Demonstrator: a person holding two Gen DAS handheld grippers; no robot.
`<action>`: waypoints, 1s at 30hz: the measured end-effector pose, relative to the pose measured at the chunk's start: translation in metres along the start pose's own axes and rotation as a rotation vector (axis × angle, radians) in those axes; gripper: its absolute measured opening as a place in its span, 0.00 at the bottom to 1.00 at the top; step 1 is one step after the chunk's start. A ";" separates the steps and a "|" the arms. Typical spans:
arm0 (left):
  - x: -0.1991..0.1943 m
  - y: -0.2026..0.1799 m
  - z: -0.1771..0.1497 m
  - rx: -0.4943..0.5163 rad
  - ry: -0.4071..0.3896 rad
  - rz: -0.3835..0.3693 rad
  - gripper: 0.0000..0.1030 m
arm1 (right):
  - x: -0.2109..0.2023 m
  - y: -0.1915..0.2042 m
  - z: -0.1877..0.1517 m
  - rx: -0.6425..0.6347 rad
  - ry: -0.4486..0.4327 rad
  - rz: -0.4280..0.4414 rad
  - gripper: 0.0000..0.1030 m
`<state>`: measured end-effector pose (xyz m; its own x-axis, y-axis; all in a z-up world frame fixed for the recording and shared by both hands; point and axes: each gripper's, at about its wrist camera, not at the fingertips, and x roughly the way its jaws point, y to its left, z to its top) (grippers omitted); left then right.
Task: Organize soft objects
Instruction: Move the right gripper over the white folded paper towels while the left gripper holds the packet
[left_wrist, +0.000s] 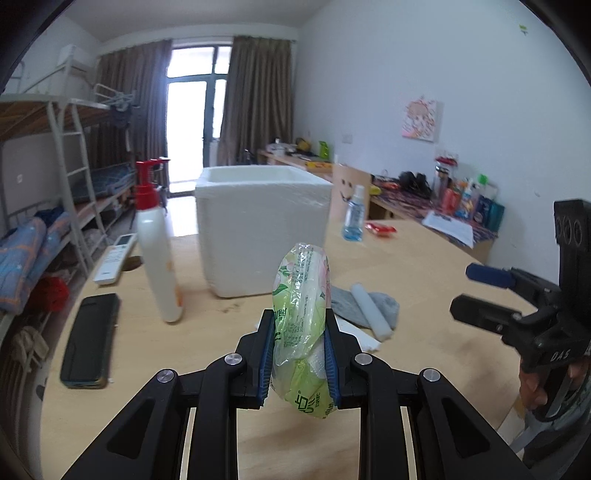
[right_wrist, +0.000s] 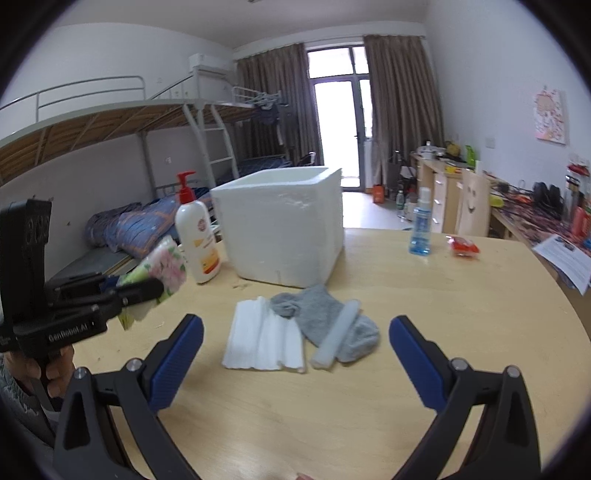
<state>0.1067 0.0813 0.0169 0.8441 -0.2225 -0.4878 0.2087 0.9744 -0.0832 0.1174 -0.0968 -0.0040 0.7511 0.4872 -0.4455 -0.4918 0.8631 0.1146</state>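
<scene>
The soft green-and-white floral plastic pack of tissues (left_wrist: 301, 325) sits clamped between the blue pads of the left gripper (left_wrist: 300, 354), lifted clear of the pale wooden table (left_wrist: 424, 266) and squeezed narrow at the waist by the hold.

Going left to right across the left wrist view: a black phone (left_wrist: 90, 339) lies flat near the table's left edge, with a white remote control (left_wrist: 114, 258) beyond it; a tall white pump bottle with a red top (left_wrist: 155, 240) stands next; then the open white foam box (left_wrist: 262, 229), straight ahead of the held pack. Just right of the pack lie a crumpled grey sock (left_wrist: 373, 306) with a white foam rod (left_wrist: 371, 310) across it. Further back stand a small clear bottle of blue liquid (left_wrist: 354, 216) and a red packet (left_wrist: 380, 229). At the far right the right gripper (right_wrist: 295, 354) hovers with its jaws wide apart and empty, above a ribbed white foam sheet (right_wrist: 264, 339) that lies just left of the sock.

The step in hand appears to be carrying the tissue pack to the box. The next move likely calls for raising the pack above the box rim, moving forward over the opening, and releasing. The pump bottle stands close on the left, so a wide swing could knock it.
</scene>
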 end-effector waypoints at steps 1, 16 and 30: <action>-0.003 0.004 0.000 -0.006 -0.005 0.009 0.25 | 0.005 0.003 0.001 -0.007 0.010 0.008 0.97; -0.011 0.034 -0.006 -0.066 -0.030 0.051 0.25 | 0.080 0.047 -0.002 -0.071 0.228 0.084 0.73; -0.003 0.047 -0.009 -0.103 -0.023 0.054 0.25 | 0.120 0.052 -0.008 -0.073 0.352 0.073 0.55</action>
<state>0.1092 0.1285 0.0064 0.8643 -0.1691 -0.4737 0.1117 0.9828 -0.1470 0.1787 0.0052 -0.0589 0.5220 0.4605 -0.7180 -0.5780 0.8100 0.0993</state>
